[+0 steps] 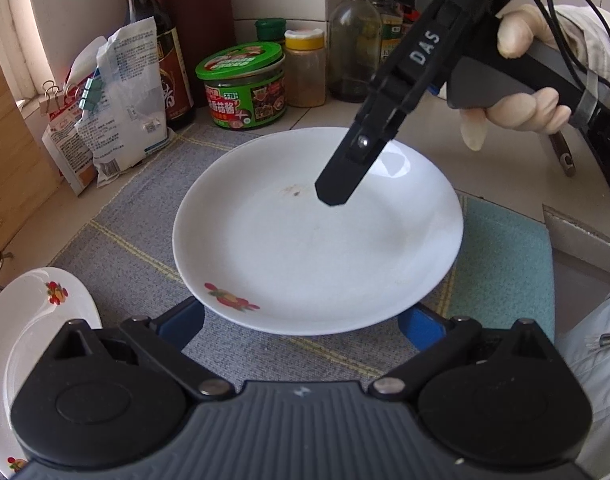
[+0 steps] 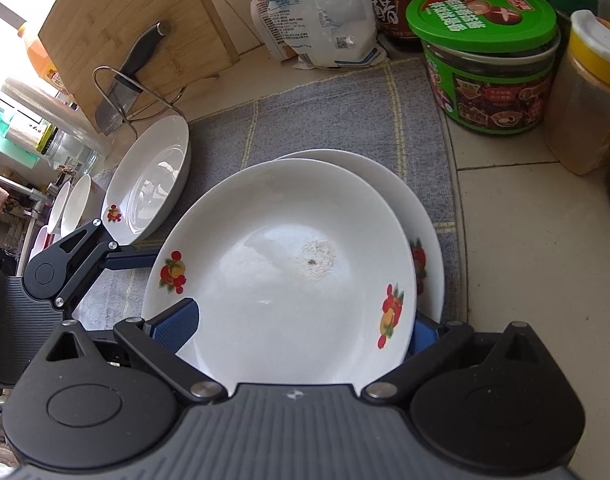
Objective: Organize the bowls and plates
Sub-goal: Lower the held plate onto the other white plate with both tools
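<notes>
Three white fruit-print plates are visible on the grey checked mat (image 2: pixel 325 112) on the tiled worktop (image 2: pixel 517 240): a top plate (image 2: pixel 281 280) resting, offset toward the camera, on a second plate (image 2: pixel 421 216) beneath it, and a third plate (image 2: pixel 153 180) lying apart to the left, just below the knife rack. Two or more small white bowls (image 2: pixel 79 204) stand further left at the frame edge; the exact count cannot be confirmed. The right hand-held gripper (image 2: pixel 301 332) is clamped on the near rim of the top plate, one blue finger (image 2: pixel 177 328) above the rim, the other finger largely hidden behind it. In the left wrist view, the left hand-held gripper (image 1: pixel 305 328) stands with its jaws wide apart, its two blue fingers (image 1: pixel 181 322) flanking the near edge of the stack (no contact with the rim can be confirmed). A small brown residue spot (image 2: pixel 311 262) marks the well of the top plate. A gloved hand (image 1: pixel 521 108) grips the right tool's handle. Behind the mat: one green-lidded sauce jar (image 2: pixel 489 60), one yellow-capped spice jar (image 2: pixel 585 92), one dark soy sauce bottle (image 1: pixel 157 40), one clear red-capped bottle (image 1: pixel 353 40), two clipped bags (image 1: pixel 113 108), one bamboo cutting board (image 2: pixel 133 24) and one cleaver (image 2: pixel 121 96) in its wire rack. One teal cloth (image 1: pixel 505 264) lies at the mat's right side.
</notes>
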